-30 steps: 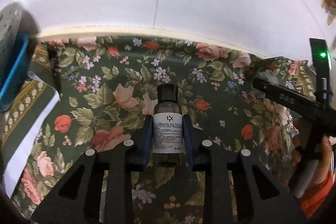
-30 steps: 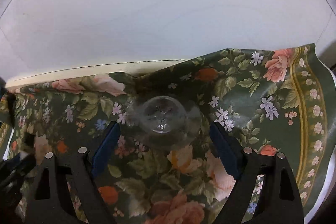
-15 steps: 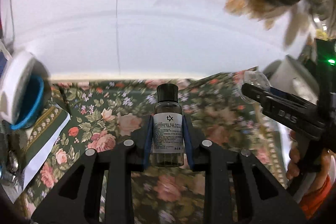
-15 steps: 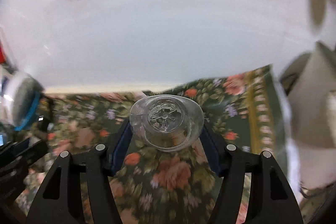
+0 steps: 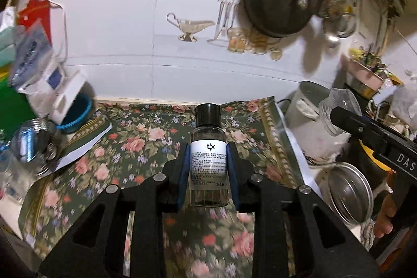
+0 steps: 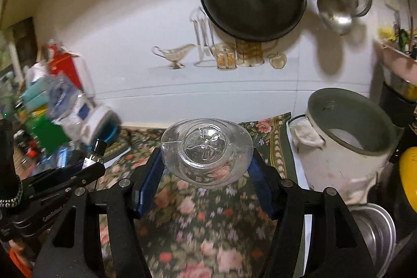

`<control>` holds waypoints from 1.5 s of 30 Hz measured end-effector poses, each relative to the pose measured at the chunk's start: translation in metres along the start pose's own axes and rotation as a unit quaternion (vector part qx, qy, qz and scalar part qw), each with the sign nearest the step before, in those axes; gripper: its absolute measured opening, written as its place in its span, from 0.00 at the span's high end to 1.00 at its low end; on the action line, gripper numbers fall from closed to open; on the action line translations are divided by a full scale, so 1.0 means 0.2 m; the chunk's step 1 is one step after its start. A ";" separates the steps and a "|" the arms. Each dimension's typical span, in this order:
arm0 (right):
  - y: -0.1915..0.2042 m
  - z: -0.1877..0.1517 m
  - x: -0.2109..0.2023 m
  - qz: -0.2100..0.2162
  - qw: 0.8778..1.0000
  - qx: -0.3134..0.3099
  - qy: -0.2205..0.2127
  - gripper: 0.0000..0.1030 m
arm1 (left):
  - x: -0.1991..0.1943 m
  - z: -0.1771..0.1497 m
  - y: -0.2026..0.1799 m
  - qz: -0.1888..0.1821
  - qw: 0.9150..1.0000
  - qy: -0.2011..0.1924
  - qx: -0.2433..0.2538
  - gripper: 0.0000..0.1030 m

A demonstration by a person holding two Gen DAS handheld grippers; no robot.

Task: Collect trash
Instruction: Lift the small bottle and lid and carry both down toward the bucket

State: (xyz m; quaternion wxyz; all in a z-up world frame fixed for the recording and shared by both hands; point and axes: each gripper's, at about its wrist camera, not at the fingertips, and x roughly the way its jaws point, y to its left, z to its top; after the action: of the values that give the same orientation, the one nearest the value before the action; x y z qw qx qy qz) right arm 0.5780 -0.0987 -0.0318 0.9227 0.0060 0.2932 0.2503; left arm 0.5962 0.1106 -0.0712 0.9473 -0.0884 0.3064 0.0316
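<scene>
Bottle (image 5: pixel 208 158) labelled "tx" in left tongs (image 5: pixel 208 168); clear plastic bottle (image 6: pixel 207 151) in right tongs (image 6: pixel 206 173).

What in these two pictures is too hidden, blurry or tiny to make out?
- Small print on the white label of the small clear bottle with a black cap, left wrist view: too tiny to read.
- The crushed clear plastic bottle, right wrist view: only its base shows, the rest is behind it.
- Inside the white pot with a grey rim: hidden by its wall.
- Floral tablecloth near the camera: motion-blurred.
</scene>
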 end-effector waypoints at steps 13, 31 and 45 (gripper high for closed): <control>0.23 -0.33 -0.40 0.002 1.000 -0.005 -0.010 0.41 | -0.51 -0.33 0.10 -0.015 1.000 -0.003 -0.008 0.74; 0.73 -0.98 -0.82 -0.055 0.995 0.075 0.023 0.41 | -1.10 -0.96 0.38 -0.059 0.996 0.063 0.023 0.74; 0.58 -1.42 -0.71 -0.073 0.984 0.097 0.129 0.41 | -0.80 -1.49 0.34 -0.051 0.985 0.167 -0.010 0.74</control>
State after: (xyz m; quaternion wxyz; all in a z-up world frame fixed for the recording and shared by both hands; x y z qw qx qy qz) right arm 0.2699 -0.1026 -0.1728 0.8880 0.0411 0.4324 0.1510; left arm 0.2867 0.1203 -0.2245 0.8823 -0.1174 0.4550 -0.0293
